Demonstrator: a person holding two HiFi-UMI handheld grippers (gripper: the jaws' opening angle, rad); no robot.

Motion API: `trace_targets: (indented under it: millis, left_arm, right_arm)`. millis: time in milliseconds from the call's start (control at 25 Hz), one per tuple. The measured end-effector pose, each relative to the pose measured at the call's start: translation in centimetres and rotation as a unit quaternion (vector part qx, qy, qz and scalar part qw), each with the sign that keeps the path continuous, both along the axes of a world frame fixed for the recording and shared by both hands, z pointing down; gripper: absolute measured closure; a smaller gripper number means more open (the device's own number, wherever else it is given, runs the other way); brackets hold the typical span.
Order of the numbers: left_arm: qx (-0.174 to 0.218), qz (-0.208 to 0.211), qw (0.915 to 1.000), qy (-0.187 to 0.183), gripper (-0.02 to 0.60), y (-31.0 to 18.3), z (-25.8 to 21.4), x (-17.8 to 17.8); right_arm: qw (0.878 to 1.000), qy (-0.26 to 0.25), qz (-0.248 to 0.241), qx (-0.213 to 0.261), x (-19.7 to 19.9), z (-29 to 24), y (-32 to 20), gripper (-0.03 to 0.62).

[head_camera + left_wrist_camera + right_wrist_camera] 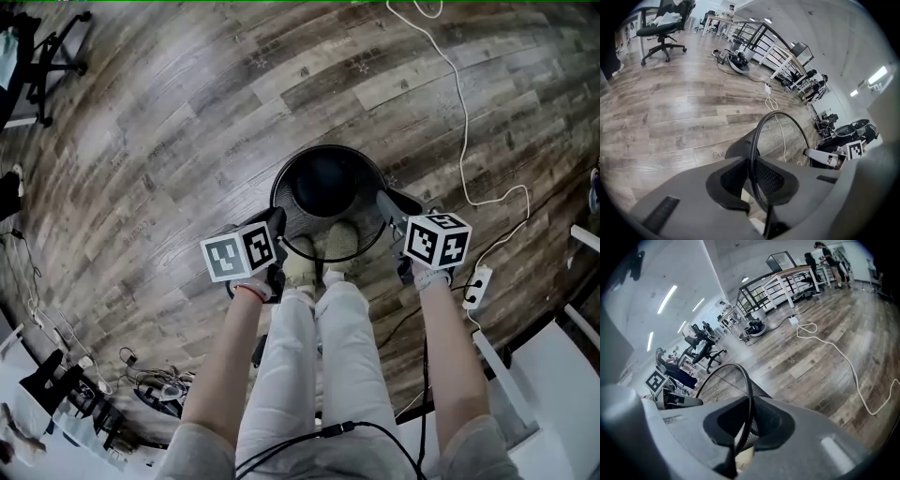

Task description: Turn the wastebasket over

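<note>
A black wire-mesh wastebasket (328, 192) hangs above the wooden floor, mouth up, its solid bottom visible inside. My left gripper (277, 230) is shut on the wastebasket's rim at its left side. My right gripper (386, 208) is shut on the rim at its right side. In the left gripper view the rim (757, 154) runs between the grey jaws of the left gripper (752, 180), with mesh on both sides. The right gripper view shows the same: the rim (749, 394) passes through the right gripper (747, 427). Each view shows the other gripper across the wastebasket.
A white cable (459, 103) snakes over the floor to a power strip (476, 286) at the right. An office chair (47, 56) stands far left. Cables and gear (141, 384) lie lower left. The person's legs and shoes (323, 246) are just below the wastebasket. Desks (787, 282) line the room's far side.
</note>
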State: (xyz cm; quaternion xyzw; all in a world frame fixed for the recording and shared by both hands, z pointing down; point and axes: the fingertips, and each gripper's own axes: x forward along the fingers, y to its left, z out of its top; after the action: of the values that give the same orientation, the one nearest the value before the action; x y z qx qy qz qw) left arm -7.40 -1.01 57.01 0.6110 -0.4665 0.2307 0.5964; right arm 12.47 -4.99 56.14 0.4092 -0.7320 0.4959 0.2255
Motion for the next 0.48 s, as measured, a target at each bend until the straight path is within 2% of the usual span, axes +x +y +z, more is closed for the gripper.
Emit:
trace_targets:
  millis: [480]
  left_arm:
    - [0.027, 0.006, 0.9995, 0.012, 0.543, -1.1, -9.1, -0.5]
  right_arm:
    - [0.999, -0.009, 0.026, 0.029, -0.3, -9.6, -0.4, 0.562]
